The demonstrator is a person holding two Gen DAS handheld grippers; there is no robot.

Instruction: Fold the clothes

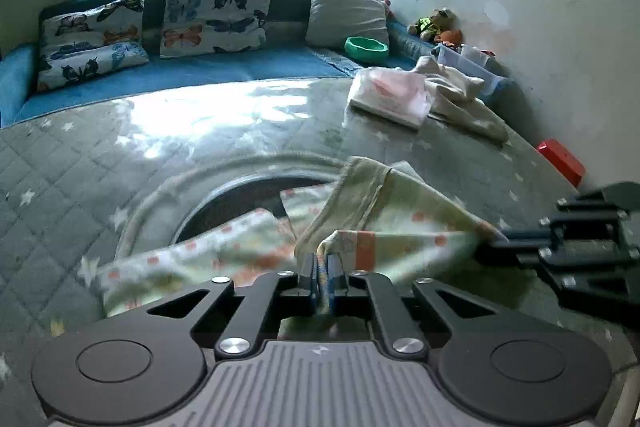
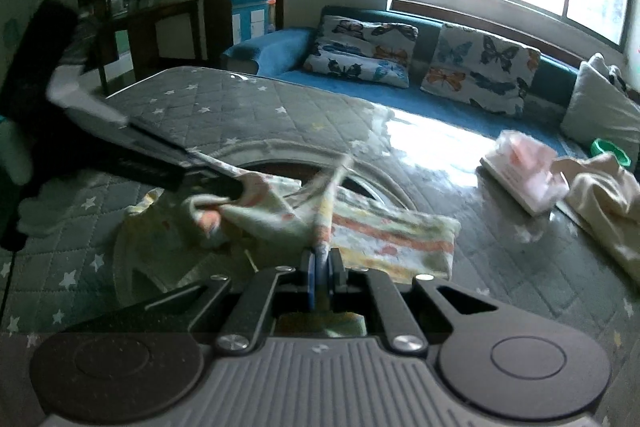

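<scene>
Left gripper (image 1: 322, 269) clamped on printed garment (image 1: 400, 227), right gripper (image 2: 320, 267) clamped on another fold, garment near mat's (image 1: 80, 163) front edge, folded pile (image 1: 390, 95) at far corner

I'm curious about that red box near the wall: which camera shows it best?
The left wrist view: the red box sits at the edge of the grey quilted mat, by the white wall. The right wrist view does not show it.
</scene>
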